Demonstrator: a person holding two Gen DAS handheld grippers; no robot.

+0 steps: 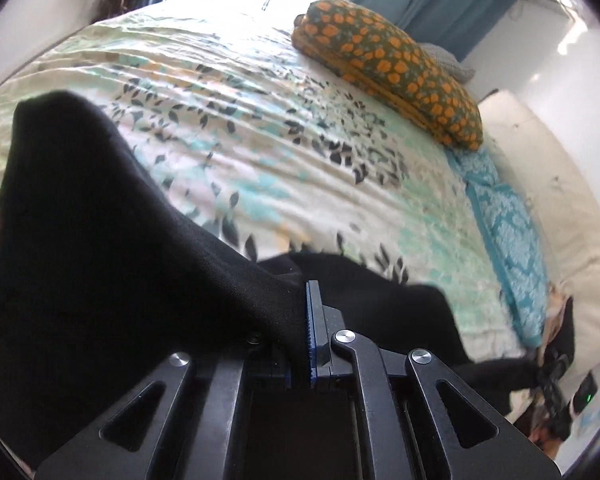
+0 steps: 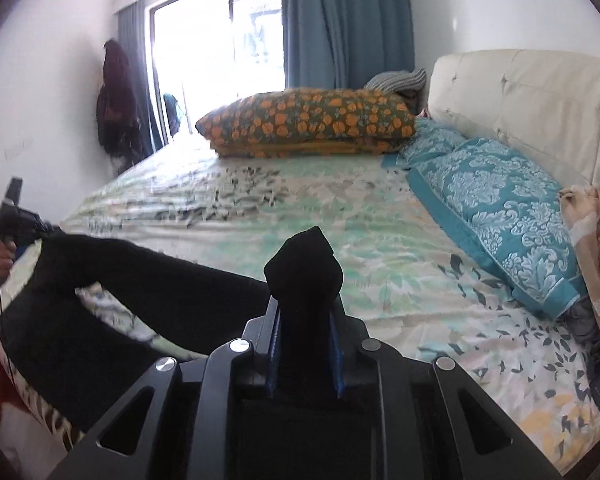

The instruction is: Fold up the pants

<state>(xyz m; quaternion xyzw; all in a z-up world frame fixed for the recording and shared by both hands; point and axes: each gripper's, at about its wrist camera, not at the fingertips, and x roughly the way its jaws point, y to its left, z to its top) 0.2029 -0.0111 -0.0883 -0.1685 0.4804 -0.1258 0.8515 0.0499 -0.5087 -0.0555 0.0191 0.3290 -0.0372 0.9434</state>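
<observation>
The black soft-fabric pants [image 2: 140, 292] are stretching across the near edge of the floral-sheeted bed [image 2: 340, 216], lifted at both ends. The left tongs [image 1: 300, 332] are pinching one end tight, cloth rising toward ten o'clock. The right tongs [image 2: 306, 344] are gripping a bunched fold, poking up at twelve o'clock.

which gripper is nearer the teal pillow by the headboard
Right. The right gripper, clamping the black pants, sits just across from the teal pillow; the left gripper is over at the bed's far side.
</observation>
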